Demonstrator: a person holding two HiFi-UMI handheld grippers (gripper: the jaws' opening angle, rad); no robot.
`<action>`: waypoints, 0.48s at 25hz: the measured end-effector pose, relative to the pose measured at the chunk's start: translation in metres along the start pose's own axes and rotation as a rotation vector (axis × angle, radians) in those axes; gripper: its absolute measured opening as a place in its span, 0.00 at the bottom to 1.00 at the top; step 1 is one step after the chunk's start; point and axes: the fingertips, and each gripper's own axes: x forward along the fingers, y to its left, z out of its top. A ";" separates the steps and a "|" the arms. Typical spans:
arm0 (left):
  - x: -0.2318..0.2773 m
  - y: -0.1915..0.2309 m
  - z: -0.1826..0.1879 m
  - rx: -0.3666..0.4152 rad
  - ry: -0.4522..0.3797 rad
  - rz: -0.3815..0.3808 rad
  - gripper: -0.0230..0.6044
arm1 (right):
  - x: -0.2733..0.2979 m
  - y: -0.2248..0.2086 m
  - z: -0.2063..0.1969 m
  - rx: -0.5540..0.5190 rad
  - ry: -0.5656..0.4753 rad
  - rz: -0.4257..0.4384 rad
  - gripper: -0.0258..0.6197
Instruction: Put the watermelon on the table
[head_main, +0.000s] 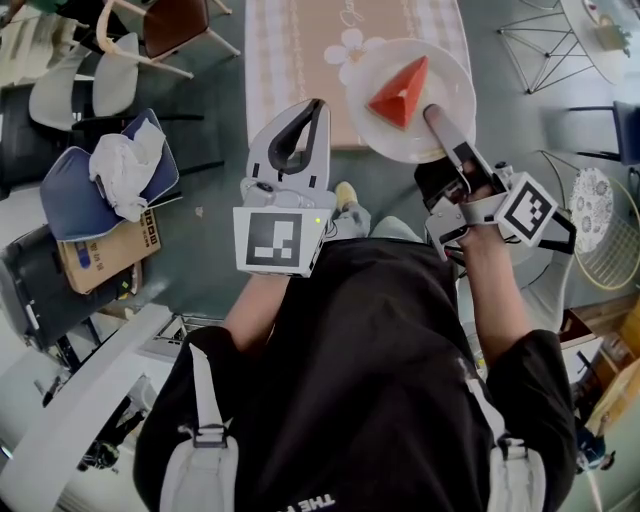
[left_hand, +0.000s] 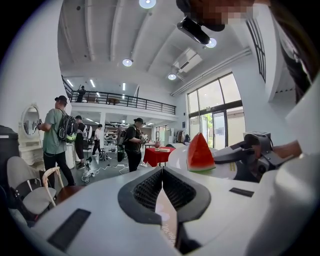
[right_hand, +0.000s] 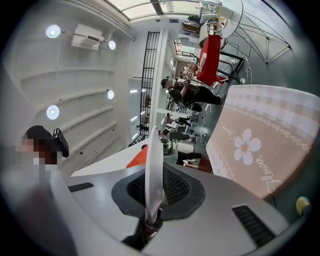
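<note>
A red wedge of watermelon (head_main: 400, 92) (left_hand: 200, 154) lies on a white plate (head_main: 452, 68) (left_hand: 176, 158). My right gripper (head_main: 436, 116) is shut on the plate's near rim and holds it level over the near edge of the table (head_main: 300, 60), which has a beige flowered cloth. In the right gripper view the plate (right_hand: 152, 165) stands edge-on between the pads of the right gripper (right_hand: 151, 202), the watermelon (right_hand: 138, 158) peeks out behind it, and the table (right_hand: 250, 150) lies to the right. My left gripper (head_main: 318, 108) (left_hand: 161, 170) is shut and holds nothing, just left of the plate.
Chairs (head_main: 100, 70) stand at the far left. A blue cushioned seat (head_main: 70, 190) with a white cloth and a cardboard box (head_main: 105, 250) are on the left. Wire-frame furniture (head_main: 545, 40) and a round wire stool (head_main: 600, 220) are on the right. People (left_hand: 55, 135) stand farther off.
</note>
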 end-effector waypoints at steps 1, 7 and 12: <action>0.001 0.002 0.000 -0.006 0.000 -0.002 0.06 | 0.002 0.000 0.000 -0.002 -0.002 0.000 0.07; 0.002 0.007 0.003 -0.021 -0.011 -0.011 0.06 | 0.009 0.005 -0.003 -0.004 -0.002 -0.004 0.07; 0.000 0.012 0.006 -0.022 -0.026 -0.017 0.06 | 0.014 0.007 -0.004 -0.018 -0.002 -0.002 0.07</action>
